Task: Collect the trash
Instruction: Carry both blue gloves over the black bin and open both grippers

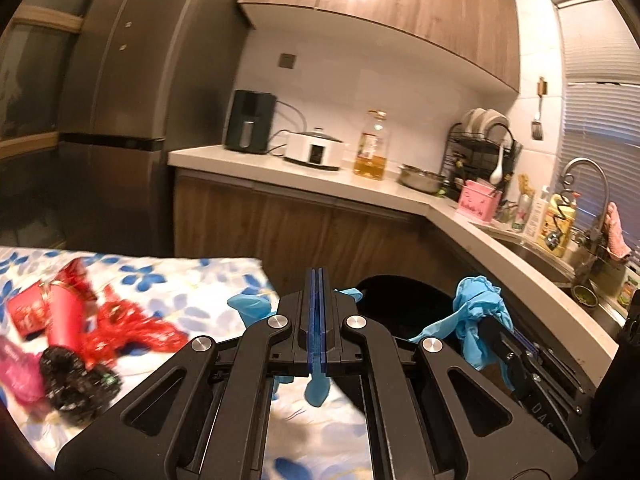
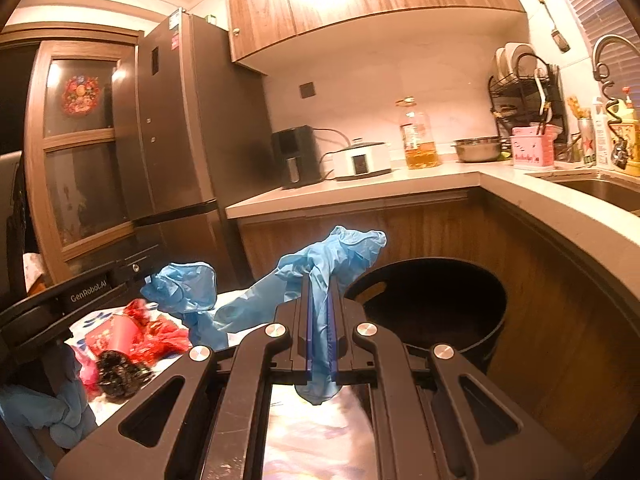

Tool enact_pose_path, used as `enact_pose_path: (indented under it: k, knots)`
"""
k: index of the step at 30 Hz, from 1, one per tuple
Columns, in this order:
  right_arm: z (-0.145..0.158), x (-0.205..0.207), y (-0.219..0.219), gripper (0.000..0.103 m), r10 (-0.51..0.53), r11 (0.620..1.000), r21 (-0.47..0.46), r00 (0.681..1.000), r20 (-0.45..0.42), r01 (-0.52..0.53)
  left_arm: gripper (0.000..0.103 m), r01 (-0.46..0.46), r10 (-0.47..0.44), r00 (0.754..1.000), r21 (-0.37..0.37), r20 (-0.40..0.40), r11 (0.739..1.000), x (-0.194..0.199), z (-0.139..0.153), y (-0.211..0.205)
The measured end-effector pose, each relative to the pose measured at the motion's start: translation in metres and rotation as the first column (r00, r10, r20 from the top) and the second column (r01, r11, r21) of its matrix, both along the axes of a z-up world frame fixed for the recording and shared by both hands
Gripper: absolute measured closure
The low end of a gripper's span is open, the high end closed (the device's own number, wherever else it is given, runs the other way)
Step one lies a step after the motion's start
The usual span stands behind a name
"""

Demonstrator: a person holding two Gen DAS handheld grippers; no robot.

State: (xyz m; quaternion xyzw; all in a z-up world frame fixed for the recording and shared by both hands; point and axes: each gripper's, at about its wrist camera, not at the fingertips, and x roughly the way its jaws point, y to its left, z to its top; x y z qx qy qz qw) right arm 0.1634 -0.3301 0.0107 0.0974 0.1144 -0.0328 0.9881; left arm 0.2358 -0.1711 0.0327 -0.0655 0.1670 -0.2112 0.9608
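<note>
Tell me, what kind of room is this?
Most likely a home kitchen: there is a tall fridge, a countertop with a rice cooker and oil bottle, and a sink beside a dish rack.

Two blue gloves (image 2: pixel 332 264) (image 2: pixel 184 288), one black bin (image 2: pixel 432 304), one oil bottle (image 2: pixel 418 136), two grippers (image 2: pixel 320 280) (image 1: pixel 319 276).

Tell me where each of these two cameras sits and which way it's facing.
Left wrist view: on the left gripper, facing the fridge and counter over the floral table; shut on a blue glove; the right gripper shows at right.
Right wrist view: on the right gripper, facing the same counter; shut on another blue glove; the left gripper is at left.
Shared: black bin, oil bottle, red trash.
</note>
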Motion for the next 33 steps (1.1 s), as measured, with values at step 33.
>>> enact_pose_path:
  k: [33]
  knots:
    - [-0.007, 0.052, -0.091, 0.096, -0.158, 0.987, 0.005, 0.986, -0.061, 0.159, 0.103, 0.190, -0.191, 0.982, 0.039, 0.013, 0.981, 0.073, -0.012, -0.142]
